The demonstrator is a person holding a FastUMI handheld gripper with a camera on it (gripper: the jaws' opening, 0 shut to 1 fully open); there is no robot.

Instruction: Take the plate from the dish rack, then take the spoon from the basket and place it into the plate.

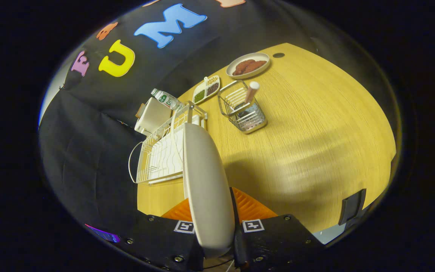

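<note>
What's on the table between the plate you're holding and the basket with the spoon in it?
Nothing: bare wooden table lies between the plate, clamped on edge between the fingers, and the wire basket holding the spoon, as the gripper view shows.

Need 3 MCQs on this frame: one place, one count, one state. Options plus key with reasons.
1. Where is the plate?
A. between the gripper jaws, held on edge
B. flat on the table
C. standing in the dish rack

2. How many compartments does the small condiment dish have?
A. one
B. two
C. four

3. What state is the spoon in?
A. lying on the plate
B. lying on the table
C. standing in the wire basket

Key:
1 A: both jaws press the plate's rim, and it rises clear of the rack.
2 B: one green filling and one dark filling sit side by side.
3 C: its handle sticks up out of the basket, beyond the plate.
</note>
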